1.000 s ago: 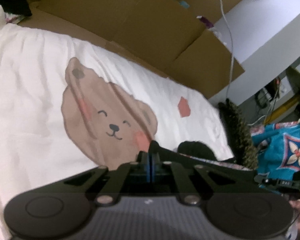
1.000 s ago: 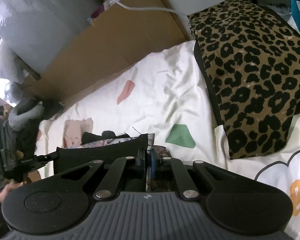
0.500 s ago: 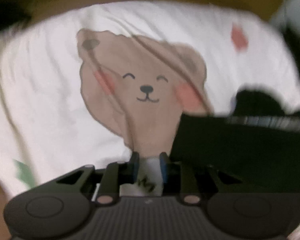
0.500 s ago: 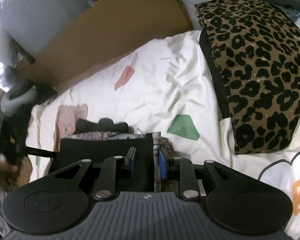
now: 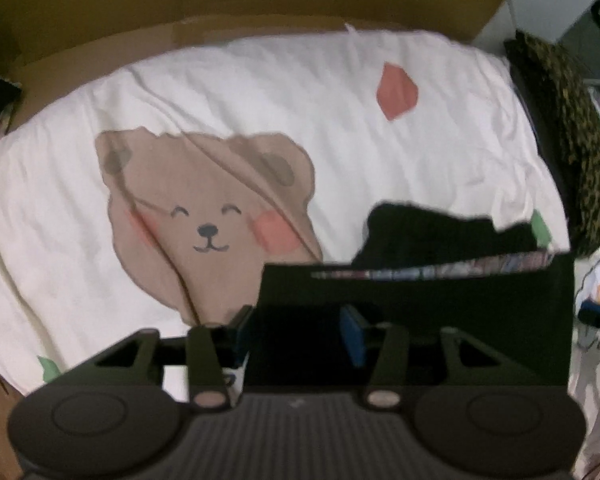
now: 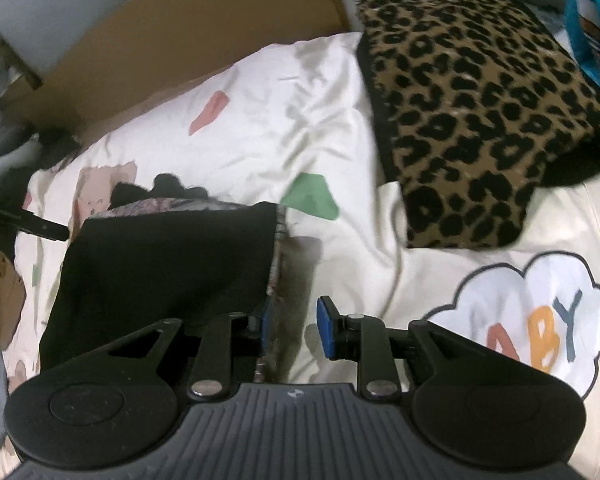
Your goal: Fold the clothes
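Note:
A folded black garment [image 5: 440, 312] with a patterned lining edge lies flat on the white bedsheet [image 5: 260, 92]. My left gripper [image 5: 296, 332] is open, its blue pads spread over the garment's near left corner. In the right wrist view the same black garment [image 6: 168, 268] lies left of centre. My right gripper [image 6: 296, 328] is open at the garment's right edge, with bare sheet between the pads. Nothing is held by either gripper.
A leopard-print cushion [image 6: 472, 100] lies at the right on the bed. Cardboard sheets [image 6: 188, 48] stand along the far edge. The sheet carries a bear print [image 5: 208, 220] and a "BABY" cloud print [image 6: 536, 316]. A blue patterned bag [image 6: 592, 24] sits at the far right.
Both grippers were shut on the black garment a second ago; they have opened and let it go. The garment now lies flat on the bed.

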Motion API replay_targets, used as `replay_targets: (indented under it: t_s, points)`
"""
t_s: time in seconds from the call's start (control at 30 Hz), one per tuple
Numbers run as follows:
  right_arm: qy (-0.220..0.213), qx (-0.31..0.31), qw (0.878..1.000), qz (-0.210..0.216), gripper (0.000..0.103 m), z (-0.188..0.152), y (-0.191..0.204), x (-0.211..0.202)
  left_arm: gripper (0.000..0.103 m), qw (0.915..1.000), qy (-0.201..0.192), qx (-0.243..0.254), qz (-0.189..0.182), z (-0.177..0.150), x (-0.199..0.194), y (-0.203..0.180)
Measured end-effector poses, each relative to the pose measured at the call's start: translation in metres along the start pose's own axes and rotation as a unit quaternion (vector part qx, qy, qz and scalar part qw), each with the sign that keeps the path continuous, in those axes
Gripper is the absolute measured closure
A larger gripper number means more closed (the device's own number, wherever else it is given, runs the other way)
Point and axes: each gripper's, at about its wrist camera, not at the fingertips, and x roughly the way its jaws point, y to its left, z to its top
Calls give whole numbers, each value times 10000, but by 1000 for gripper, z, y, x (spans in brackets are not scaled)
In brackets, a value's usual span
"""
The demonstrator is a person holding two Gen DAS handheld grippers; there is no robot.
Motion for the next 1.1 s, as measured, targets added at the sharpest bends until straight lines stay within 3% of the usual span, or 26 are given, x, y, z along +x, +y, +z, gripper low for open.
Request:
replay_targets:
  t_s: [0.1,0.23,0.37,0.43,0.57,0.83,1.1]
  points:
    - [-52,132,9999,25,77,1,-5,1,53,9994,-258,-208,-117,10,-10,9]
    - [-175,226,9995,122,76,4,-6,4,53,9940,-626,-672,-589,14,-18,34]
    - [-302,381,9983,322,66,7,-6,7,54,9839,-789,-1118,-1150,-6,-8,63]
    - [-350,374,9978,416,58,7,-4,7,54,9823,-765,-1095,-1312,-19,-2,72]
    - [-406,409,9966,589,56,5,-3,10,53,9827,-816,-893,-1405,-42,7,79]
    - [-330,285,9980,462,56,6,-1,24,54,9751,-1136,-904,-1676,-51,15,81]
    - [-281,102,9991,306,56,7,4,39,54,9853,-878,-663,-1307,-48,47,66]
